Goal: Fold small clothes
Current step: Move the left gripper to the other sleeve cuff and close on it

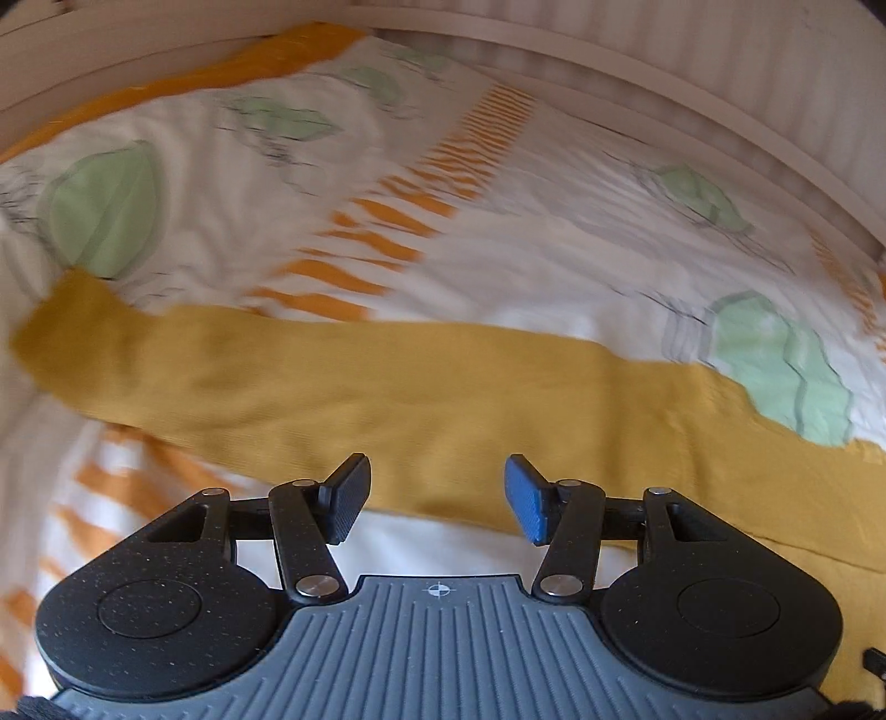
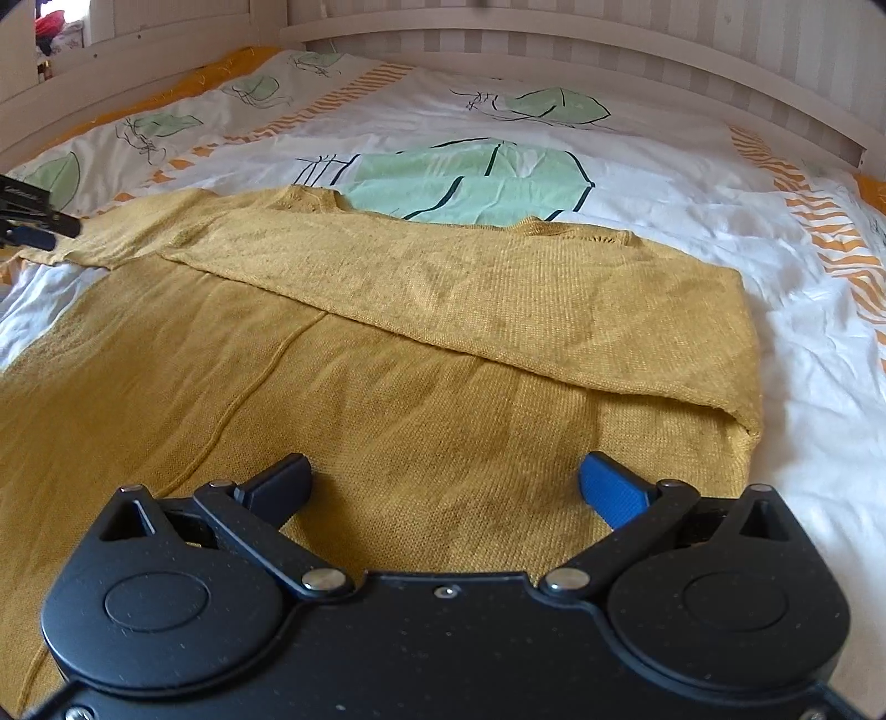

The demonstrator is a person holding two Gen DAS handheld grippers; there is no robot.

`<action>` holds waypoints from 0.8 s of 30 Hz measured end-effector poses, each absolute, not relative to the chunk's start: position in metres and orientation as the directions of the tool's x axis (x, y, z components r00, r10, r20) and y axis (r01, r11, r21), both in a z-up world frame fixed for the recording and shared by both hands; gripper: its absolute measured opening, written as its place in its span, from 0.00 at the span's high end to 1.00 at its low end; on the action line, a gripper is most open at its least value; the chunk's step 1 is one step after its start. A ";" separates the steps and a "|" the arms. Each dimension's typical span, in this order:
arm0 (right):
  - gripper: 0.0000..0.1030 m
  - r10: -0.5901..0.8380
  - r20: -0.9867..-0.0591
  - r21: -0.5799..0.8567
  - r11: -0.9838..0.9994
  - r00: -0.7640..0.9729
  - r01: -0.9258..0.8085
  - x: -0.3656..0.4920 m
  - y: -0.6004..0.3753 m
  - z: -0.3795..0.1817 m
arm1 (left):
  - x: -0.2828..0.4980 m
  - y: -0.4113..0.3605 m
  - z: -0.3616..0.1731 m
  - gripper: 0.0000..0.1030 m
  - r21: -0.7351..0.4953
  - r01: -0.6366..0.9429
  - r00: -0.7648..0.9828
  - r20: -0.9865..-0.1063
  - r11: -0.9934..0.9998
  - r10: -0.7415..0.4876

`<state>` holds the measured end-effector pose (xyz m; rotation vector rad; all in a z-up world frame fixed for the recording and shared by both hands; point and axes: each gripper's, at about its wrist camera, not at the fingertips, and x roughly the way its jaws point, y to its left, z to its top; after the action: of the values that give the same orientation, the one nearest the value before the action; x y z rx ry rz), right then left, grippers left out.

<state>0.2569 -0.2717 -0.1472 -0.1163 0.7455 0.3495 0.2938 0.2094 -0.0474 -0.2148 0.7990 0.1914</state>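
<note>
A mustard-yellow knit sweater [image 2: 387, 387] lies flat on the bed, its right sleeve [image 2: 498, 299] folded diagonally across the body. Its left sleeve [image 1: 332, 382] stretches out sideways as a long band in the blurred left wrist view. My left gripper [image 1: 437, 495] hovers open just over that sleeve's near edge, nothing between its fingers. My right gripper [image 2: 443, 484] is open over the lower body of the sweater, jaws wide apart and empty. The left gripper's tip [image 2: 33, 219] shows at the far left of the right wrist view, by the sleeve's end.
The bed carries a white duvet [image 2: 692, 183] with green leaf prints and orange stripes. A pale wooden bed rail [image 2: 554, 33] and a striped wall run along the far side. The duvet lies bare to the right of the sweater.
</note>
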 end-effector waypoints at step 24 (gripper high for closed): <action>0.01 0.436 -0.632 0.208 0.892 0.641 -0.402 0.280 -0.201 -0.093 | 0.256 0.381 -0.054 0.49 -0.228 -0.572 0.676 -0.675 0.788 0.295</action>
<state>0.2799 -0.2008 -0.0928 0.0494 0.7331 0.4783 0.2562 0.3805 -0.0539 -0.4489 0.6653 0.5060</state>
